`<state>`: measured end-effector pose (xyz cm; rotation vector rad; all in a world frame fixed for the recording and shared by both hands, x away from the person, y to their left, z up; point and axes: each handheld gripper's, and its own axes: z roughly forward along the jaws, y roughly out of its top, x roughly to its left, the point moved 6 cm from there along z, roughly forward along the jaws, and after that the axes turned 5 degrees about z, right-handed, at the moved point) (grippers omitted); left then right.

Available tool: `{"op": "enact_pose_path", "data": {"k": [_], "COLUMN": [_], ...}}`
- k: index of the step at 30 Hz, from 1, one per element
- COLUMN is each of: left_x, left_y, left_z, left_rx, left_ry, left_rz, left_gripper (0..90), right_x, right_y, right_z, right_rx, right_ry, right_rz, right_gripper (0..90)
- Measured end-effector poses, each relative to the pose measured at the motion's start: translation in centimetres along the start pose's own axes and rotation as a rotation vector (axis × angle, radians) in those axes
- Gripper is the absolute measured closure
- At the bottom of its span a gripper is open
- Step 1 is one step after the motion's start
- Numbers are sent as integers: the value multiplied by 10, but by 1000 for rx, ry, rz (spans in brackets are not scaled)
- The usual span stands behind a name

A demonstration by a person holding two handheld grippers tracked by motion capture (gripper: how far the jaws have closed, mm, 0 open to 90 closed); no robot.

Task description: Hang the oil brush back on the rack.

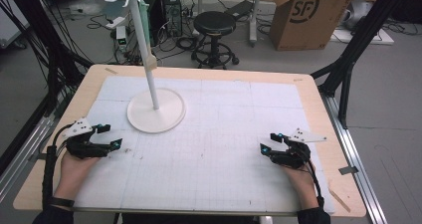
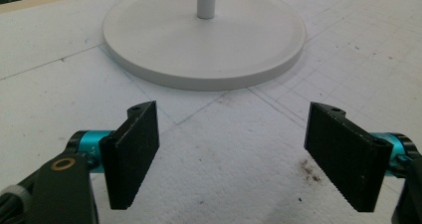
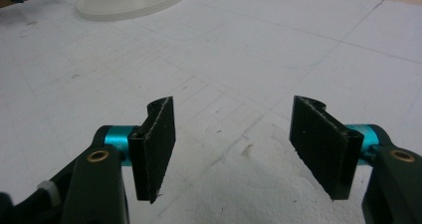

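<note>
Both tongs rest on the white tabletop (image 1: 214, 149) with nothing between their jaws: the left tongs (image 1: 110, 136) at lower left stand wide open, the right tongs (image 1: 268, 142) at lower right open too. The white stand (image 1: 156, 109) rises at upper left, nearest the left tongs, its round base bare.

Wooden table (image 1: 318, 97) under white gridded mat (image 1: 224, 134), white stand (image 1: 156, 109) upright on it.

Beyond the wooden table (image 1: 308, 92): black stool (image 1: 214, 24), cardboard box (image 1: 311, 12), tangled cables (image 1: 181, 37) on grey floor (image 1: 393, 104).
</note>
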<state>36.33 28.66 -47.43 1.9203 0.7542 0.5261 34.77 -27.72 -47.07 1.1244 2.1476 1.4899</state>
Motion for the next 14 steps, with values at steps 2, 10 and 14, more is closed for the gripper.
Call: {"op": "enact_pose_path", "data": {"k": [2, 10, 14], "left_x": [0, -1, 0], "left_y": [0, 0, 0], "left_z": [0, 0, 0], "left_rx": [0, -1, 1], "left_ry": [1, 3, 3], "left_rz": [-1, 0, 1], "left_gripper": [223, 223, 223], "right_x": [0, -3, -6], "right_y": [0, 0, 0], "right_z": [0, 0, -2], "right_rx": [-1, -15, -34], "right_ry": [2, -27, -33], "right_rz": [3, 20, 57], "right_gripper": [362, 241, 183]}}
